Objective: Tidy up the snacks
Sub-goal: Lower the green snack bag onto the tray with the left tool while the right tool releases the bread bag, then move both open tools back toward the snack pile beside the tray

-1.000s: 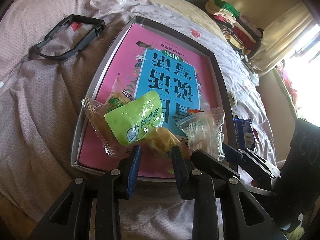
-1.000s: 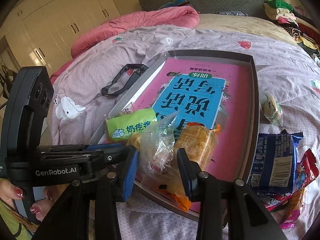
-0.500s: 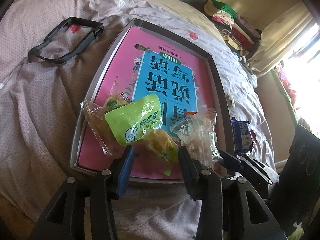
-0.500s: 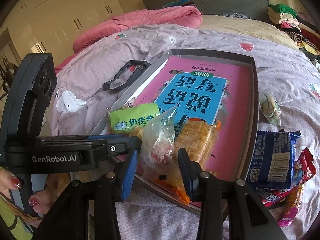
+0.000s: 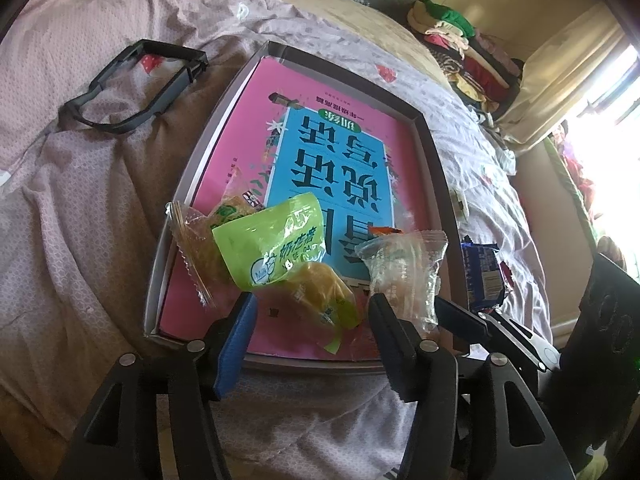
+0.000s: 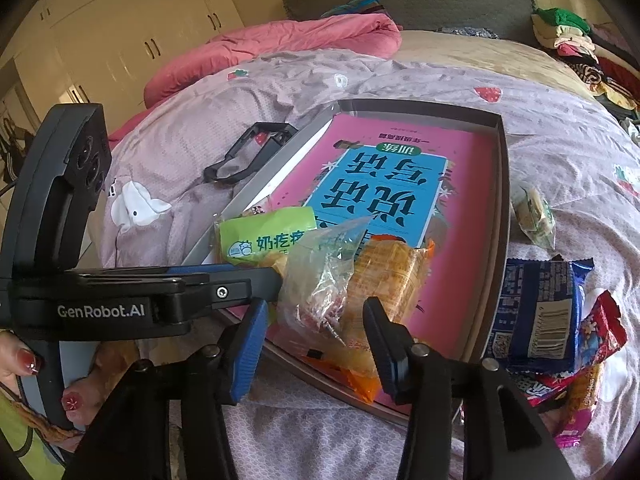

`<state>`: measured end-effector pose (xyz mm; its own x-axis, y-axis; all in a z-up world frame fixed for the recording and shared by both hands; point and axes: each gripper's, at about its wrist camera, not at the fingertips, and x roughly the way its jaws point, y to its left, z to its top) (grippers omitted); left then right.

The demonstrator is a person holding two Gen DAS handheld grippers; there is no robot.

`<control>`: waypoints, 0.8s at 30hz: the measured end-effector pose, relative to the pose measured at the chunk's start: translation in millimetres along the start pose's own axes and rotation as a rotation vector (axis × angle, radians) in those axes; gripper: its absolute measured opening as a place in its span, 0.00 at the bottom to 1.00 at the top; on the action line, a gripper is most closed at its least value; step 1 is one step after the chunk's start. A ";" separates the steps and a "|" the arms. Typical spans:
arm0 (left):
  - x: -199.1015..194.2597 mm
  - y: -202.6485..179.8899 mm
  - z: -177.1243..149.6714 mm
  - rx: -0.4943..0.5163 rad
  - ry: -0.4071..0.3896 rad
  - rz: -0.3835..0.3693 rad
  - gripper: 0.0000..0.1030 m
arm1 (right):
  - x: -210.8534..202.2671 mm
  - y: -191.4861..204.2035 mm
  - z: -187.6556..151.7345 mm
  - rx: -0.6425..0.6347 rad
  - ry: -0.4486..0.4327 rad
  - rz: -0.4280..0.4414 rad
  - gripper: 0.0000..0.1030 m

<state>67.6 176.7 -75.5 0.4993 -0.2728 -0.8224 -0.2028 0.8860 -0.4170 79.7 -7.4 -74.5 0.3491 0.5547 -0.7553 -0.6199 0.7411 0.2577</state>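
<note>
Two grippers, left gripper (image 5: 312, 316) and right gripper (image 6: 314, 330), stand with jaws just opened, pads clear of the yellow packet (image 5: 320, 294) and clear packet (image 6: 316, 288) lying in the tray (image 5: 440, 184). Both appear light, crinkly, slippery; grip the crimped seams. Beyond, more snacks (image 6: 536, 312) await on the quilt.

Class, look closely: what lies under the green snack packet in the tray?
Under the green snack packet lie a clear-wrapped orange snack and a yellow packet, all resting on the pink book inside the tray. The book's print beneath them is covered.
</note>
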 end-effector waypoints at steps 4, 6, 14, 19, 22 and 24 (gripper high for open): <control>-3.0 -1.7 0.5 0.004 -0.007 0.002 0.62 | -1.4 0.0 -1.3 -0.004 0.000 -0.004 0.50; -4.2 -1.5 0.6 0.002 -0.007 0.004 0.62 | -1.8 0.4 -1.5 -0.006 0.001 -0.004 0.50; -8.3 -3.9 0.5 0.013 -0.016 0.007 0.67 | -5.3 0.6 -3.9 -0.002 -0.002 -0.005 0.54; -11.6 -5.8 1.6 0.018 -0.024 0.011 0.68 | -9.3 0.9 -4.9 -0.003 -0.010 -0.009 0.55; -14.2 -6.4 1.8 0.022 -0.032 0.015 0.68 | -12.1 0.6 -4.6 -0.001 -0.017 -0.010 0.55; -16.0 -7.3 2.1 0.025 -0.037 0.018 0.69 | -13.4 0.2 -4.5 0.002 -0.021 -0.010 0.56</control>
<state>62.9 175.3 -58.5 0.5264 -0.2432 -0.8147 -0.1909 0.8999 -0.3921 71.7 -16.4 -67.1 0.3698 0.5548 -0.7453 -0.6150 0.7474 0.2512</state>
